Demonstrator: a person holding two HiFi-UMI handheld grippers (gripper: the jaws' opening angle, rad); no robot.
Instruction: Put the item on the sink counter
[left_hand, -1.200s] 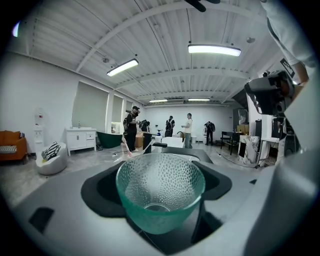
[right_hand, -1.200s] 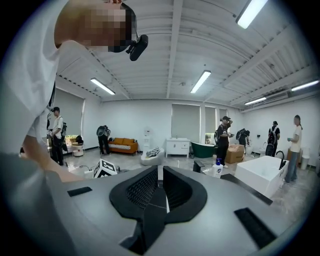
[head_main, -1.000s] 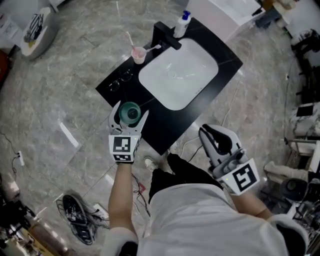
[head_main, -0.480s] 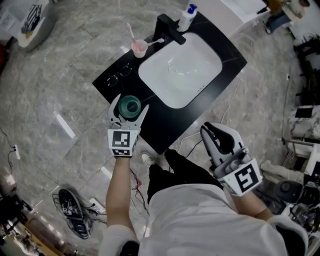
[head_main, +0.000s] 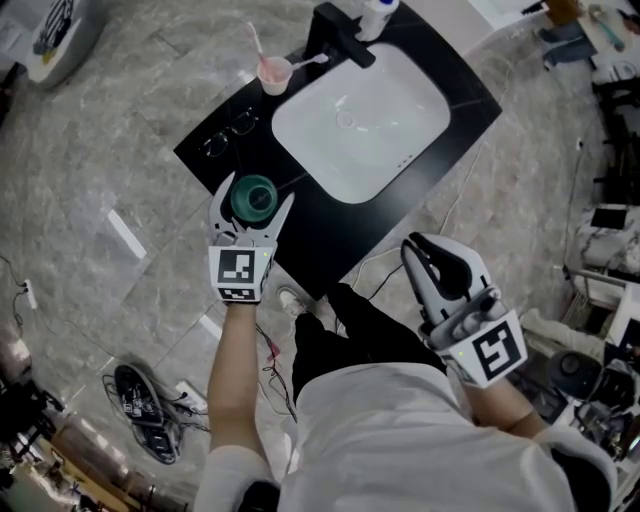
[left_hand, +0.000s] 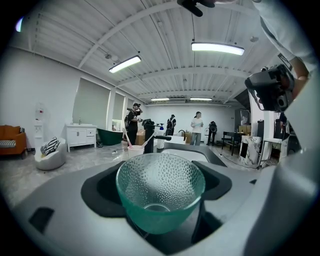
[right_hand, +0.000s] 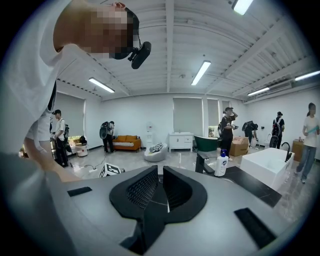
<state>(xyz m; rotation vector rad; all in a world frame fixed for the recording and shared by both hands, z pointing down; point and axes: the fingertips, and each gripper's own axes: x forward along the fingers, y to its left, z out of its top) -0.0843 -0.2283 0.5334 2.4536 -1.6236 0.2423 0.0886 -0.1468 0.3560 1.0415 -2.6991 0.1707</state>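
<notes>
The green glass bowl (left_hand: 160, 192), dimpled all over and upright, sits between the jaws of the left gripper (head_main: 254, 196), which are spread wide and clamp it on both sides. In the head view it shows over the near left edge of the black worktop (head_main: 310, 238), held up and not set down. No brand or writing can be read on the bowl. The only print is the black-and-white square markers on the two gripper cubes. A white bottle (right_hand: 221, 164) with a blue cap stands at the far end of the worktop, its label too small to read. On the worktop's far left are a pink cup (head_main: 273, 73) with toothbrushes and a pair of glasses (head_main: 228, 133), beside a black tap (head_main: 340, 38) and a white basin (head_main: 360, 120). The right gripper (right_hand: 161, 175) hangs near the person's right side, its jaws drawn together with nothing in them. The floor (head_main: 120, 170) is grey marble. The room is a white hall with strip lights, an orange sofa (right_hand: 125, 142) and people far off.
</notes>
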